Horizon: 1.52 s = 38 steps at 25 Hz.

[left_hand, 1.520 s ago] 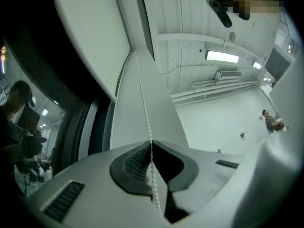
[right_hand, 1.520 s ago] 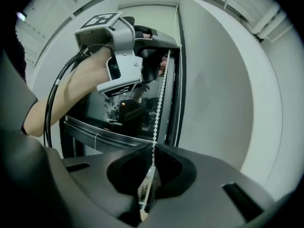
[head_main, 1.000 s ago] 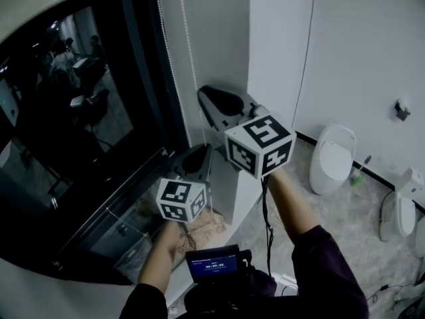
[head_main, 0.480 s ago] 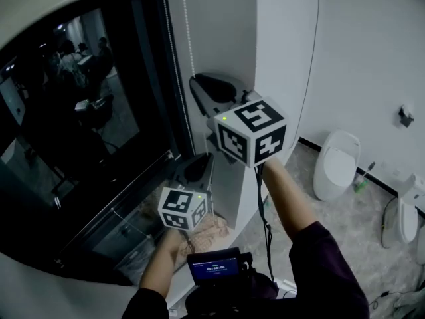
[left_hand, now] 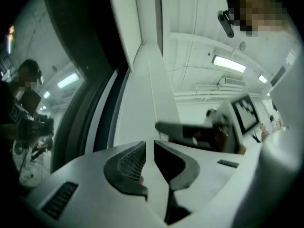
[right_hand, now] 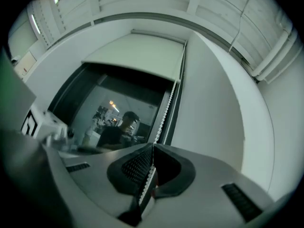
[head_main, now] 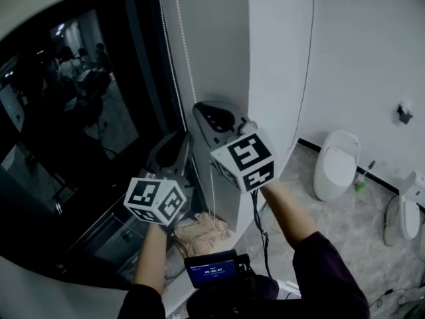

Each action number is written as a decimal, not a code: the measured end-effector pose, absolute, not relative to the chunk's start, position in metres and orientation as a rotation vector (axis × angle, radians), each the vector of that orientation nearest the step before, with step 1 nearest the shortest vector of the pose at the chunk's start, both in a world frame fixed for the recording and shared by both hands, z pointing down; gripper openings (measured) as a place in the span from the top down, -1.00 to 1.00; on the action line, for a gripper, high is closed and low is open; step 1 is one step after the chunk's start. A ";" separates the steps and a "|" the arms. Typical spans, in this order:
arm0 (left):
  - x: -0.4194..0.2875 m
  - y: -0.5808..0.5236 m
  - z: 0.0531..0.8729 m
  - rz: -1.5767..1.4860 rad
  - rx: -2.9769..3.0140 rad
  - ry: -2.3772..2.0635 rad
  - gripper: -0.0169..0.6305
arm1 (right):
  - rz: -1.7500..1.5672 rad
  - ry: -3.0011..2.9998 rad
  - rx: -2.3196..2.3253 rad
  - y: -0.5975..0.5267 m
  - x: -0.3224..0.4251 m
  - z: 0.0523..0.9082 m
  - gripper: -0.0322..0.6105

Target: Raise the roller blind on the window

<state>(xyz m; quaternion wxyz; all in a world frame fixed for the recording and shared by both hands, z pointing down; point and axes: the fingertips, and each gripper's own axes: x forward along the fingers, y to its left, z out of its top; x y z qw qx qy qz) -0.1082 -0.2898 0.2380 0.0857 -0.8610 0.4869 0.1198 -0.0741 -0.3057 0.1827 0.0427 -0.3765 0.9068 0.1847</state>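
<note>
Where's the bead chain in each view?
Head view: bead chain hangs top centre, just right of the window.
Left gripper view: not discernible; window at left.
Right gripper view: centre, running down between the right gripper's shut fingers; window left.
Shared landmark: the window.

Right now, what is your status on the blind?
Right gripper shut on chain. Left gripper slightly open, empty. Blind high, window mostly bare. Nothing blocking chain.
</note>
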 end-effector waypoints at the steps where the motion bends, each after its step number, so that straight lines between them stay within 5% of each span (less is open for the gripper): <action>1: -0.110 -0.291 0.217 0.363 -2.530 1.441 0.89 | 0.587 2.776 -1.176 -0.306 -0.075 0.197 0.86; 10: -0.076 -0.303 0.128 0.301 -2.386 1.387 0.89 | 0.432 2.939 -1.142 -0.290 -0.080 0.302 0.86; 25: -0.083 -0.322 0.213 0.187 -2.465 1.451 0.91 | 0.240 3.086 -1.172 -0.292 -0.080 0.394 0.86; 38: -0.082 -0.320 0.284 0.160 -2.524 1.503 0.91 | 0.393 2.725 -1.041 -0.289 -0.055 0.214 0.86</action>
